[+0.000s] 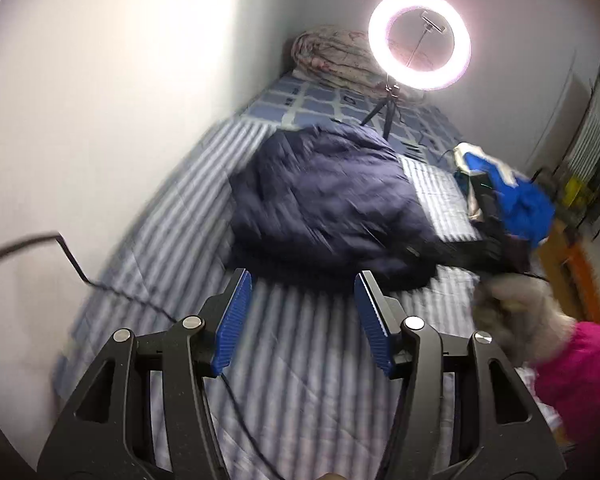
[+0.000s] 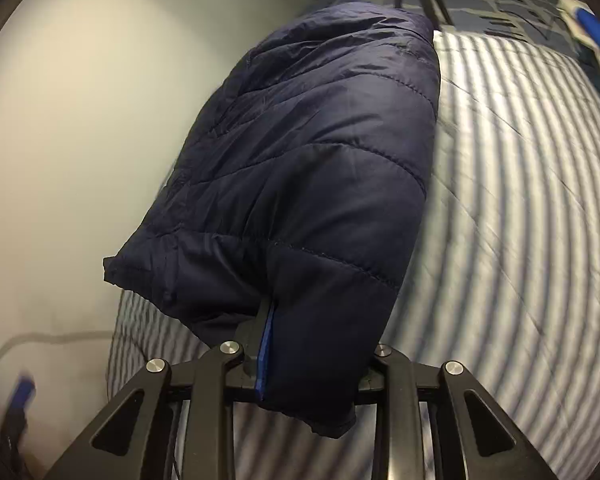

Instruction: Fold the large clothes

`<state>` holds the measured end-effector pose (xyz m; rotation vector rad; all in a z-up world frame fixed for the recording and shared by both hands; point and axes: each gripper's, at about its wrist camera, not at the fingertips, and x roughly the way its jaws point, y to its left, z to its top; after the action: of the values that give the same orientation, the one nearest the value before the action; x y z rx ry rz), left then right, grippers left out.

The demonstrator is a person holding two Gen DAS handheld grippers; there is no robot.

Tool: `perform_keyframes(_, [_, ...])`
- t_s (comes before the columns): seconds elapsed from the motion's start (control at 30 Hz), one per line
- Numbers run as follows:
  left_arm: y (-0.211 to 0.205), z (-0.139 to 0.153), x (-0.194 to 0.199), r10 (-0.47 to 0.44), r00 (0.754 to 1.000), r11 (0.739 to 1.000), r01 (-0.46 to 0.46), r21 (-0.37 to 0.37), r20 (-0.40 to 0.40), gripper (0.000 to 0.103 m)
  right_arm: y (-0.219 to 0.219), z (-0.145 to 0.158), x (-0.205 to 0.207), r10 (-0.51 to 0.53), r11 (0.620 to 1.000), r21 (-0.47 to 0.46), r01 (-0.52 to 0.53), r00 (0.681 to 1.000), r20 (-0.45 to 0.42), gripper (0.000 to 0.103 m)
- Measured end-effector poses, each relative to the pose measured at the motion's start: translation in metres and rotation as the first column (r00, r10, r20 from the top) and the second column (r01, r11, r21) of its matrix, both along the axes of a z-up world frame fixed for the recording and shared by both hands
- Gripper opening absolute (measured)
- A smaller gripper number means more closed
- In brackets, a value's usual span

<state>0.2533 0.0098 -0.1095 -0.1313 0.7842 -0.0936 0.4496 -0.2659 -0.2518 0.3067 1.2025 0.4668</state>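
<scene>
A navy quilted jacket (image 1: 324, 204) lies bunched on the striped bed sheet (image 1: 300, 344). My left gripper (image 1: 302, 280) is open and empty, held above the sheet just short of the jacket's near edge. In the right wrist view the jacket (image 2: 320, 152) fills the middle, and my right gripper (image 2: 304, 320) is shut on its near hem, with one blue pad (image 2: 265, 344) showing beside the fabric and the other finger hidden under it. The right gripper (image 1: 496, 248) also shows at the right of the left wrist view, held by a gloved hand (image 1: 516, 316).
A lit ring light (image 1: 420, 40) on a small tripod stands on the bed behind the jacket. A rolled quilt (image 1: 332, 56) lies at the bed's head. A white wall (image 1: 100, 120) runs along the left. A cable (image 1: 72, 256) trails over the sheet's left edge.
</scene>
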Motion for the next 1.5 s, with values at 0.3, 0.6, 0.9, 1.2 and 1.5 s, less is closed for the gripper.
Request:
perform_keyframes(0.3, [-0.075,-0.061,0.055,-0.236,0.971,0.934,0.234,0.270,-0.026,0.055,-0.040,0.002,-0.073,0.010,0.999,-0.039,-0.011,1.000,-0.026,0.033])
perform_keyframes(0.6, [-0.028,-0.152,0.100,-0.175,0.953,0.973,0.205,0.101,-0.248,0.066,-0.065,0.023,-0.075,0.028,0.984,-0.176,-0.008,0.993,0.112,0.045])
perform_keyframes(0.9, [0.001,0.000,0.039,-0.154,0.988,0.988,0.154,0.033,0.003,0.064,-0.084,0.131,-0.144,0.008,0.965,-0.246,0.091,0.928,0.373,0.054])
perform_keyframes(1.2, [0.033,0.171,-0.072,-0.208,0.958,0.978,0.205,0.034,0.198,0.064,-0.106,0.280,-0.251,0.040,0.936,-0.291,0.196,0.765,0.643,0.068])
perform_keyframes(1.5, [0.083,0.283,-0.134,-0.202,0.934,0.976,0.216,-0.016,0.293,0.065,-0.123,0.376,-0.316,0.029,0.938,-0.253,0.236,0.674,0.738,0.073])
